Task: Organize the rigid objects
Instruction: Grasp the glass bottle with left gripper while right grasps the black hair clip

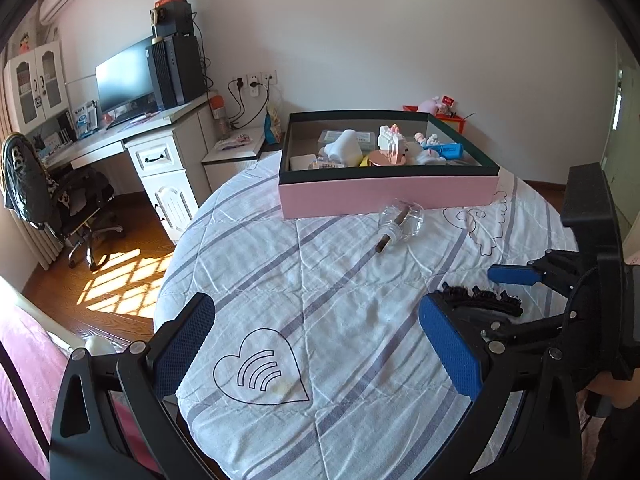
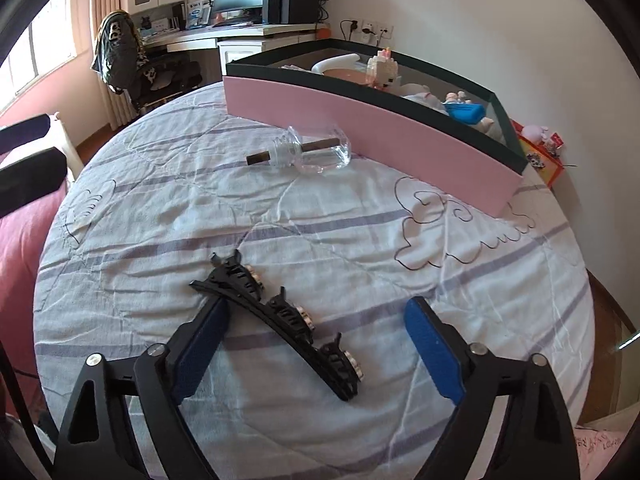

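A black hair clip [image 2: 280, 320] with pale studs lies slantwise on the striped bedsheet, between the jaws of my right gripper [image 2: 316, 312]. The jaws stand wide; the left pad is close to the clip's near end and the right pad is well clear of it. In the left wrist view the same clip [image 1: 480, 296] shows at the right, beside one blue finger [image 1: 514, 275] of the right gripper. My left gripper [image 1: 316, 304] hangs open over bare sheet with nothing between its fingers. A clear glass bottle [image 2: 316, 150] with a brown stick in its neck lies on its side in front of the pink box [image 2: 360, 120].
The pink box [image 1: 384, 196] with a dark rim sits at the far side of the bed and holds several small toys. A desk [image 1: 120, 132] with a monitor and an office chair [image 1: 60, 196] stand at the left. A red bedside edge [image 2: 20, 240] is at the left.
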{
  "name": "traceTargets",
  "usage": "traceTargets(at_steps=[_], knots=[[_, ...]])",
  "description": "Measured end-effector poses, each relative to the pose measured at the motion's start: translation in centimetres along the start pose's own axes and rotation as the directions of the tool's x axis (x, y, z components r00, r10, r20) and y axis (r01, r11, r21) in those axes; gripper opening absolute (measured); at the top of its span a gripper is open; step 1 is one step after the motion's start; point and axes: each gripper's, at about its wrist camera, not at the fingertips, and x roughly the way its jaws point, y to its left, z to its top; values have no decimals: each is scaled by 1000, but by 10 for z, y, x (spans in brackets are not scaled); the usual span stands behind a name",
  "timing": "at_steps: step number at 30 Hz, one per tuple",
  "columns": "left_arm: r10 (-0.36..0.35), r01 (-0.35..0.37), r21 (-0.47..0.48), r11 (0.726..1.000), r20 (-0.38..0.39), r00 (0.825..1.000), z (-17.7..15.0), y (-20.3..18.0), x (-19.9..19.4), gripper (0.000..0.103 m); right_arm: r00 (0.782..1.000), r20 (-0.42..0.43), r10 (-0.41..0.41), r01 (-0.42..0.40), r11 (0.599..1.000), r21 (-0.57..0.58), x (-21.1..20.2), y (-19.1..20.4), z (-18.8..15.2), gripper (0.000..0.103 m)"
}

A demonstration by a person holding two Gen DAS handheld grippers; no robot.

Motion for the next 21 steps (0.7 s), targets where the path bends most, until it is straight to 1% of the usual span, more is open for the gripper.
traceTargets(at_steps=[1, 2, 3, 5, 7, 9, 11, 13, 15, 17, 19, 20, 21], knots=[[-9, 9, 1, 1000, -7, 1000, 1, -2, 5, 103, 1000, 8, -1, 1, 1000, 8, -1, -3, 1, 53], [-16, 17, 4, 1000, -16, 1000, 3, -4, 9, 103, 1000, 14, -14, 14, 1000, 17, -2, -7, 1, 29], [-23, 24, 7, 1000, -25, 999, 5, -7, 15, 103, 999, 21, -25, 24, 999, 33, -3, -11, 0, 17], [-50, 51, 21, 998, -43, 998, 10, -14, 27, 103, 999, 36, -29, 26, 996, 90, -5, -25, -3, 17], [-71, 74, 46, 996, -68, 995, 17, -24, 42, 103, 998, 44, -37, 29, 985, 170, -7, -40, -5, 17], [-61, 68, 77, 995, -92, 994, 24, -35, 57, 103, 996, 46, -71, 59, 969, 239, -7, -55, -5, 17], [-72, 82, 111, 990, -87, 994, 32, -46, 69, 103, 994, 54, -97, 77, 952, 295, -9, -69, -6, 17], [-51, 67, 137, 988, -112, 992, 40, -56, 86, 103, 992, 52, -117, 92, 935, 344, -9, -80, -8, 17], [-41, 60, 147, 987, -130, 991, 47, -63, 104, 103, 993, 53, -107, 80, 927, 367, -8, -86, -7, 17], [-33, 57, 143, 988, -167, 985, 53, -68, 121, 103, 993, 47, -105, 80, 924, 374, -6, -87, -6, 17], [-40, 64, 142, 988, -163, 986, 58, -72, 130, 103, 994, 43, -101, 78, 924, 374, -4, -88, -3, 17], [-37, 62, 143, 988, -170, 985, 60, -75, 137, 101, 994, 42, -99, 77, 923, 376, -2, -89, -3, 17], [-30, 57, 143, 988, -182, 983, 60, -76, 143, 93, 994, 40, -98, 75, 921, 381, -1, -90, -2, 17]])
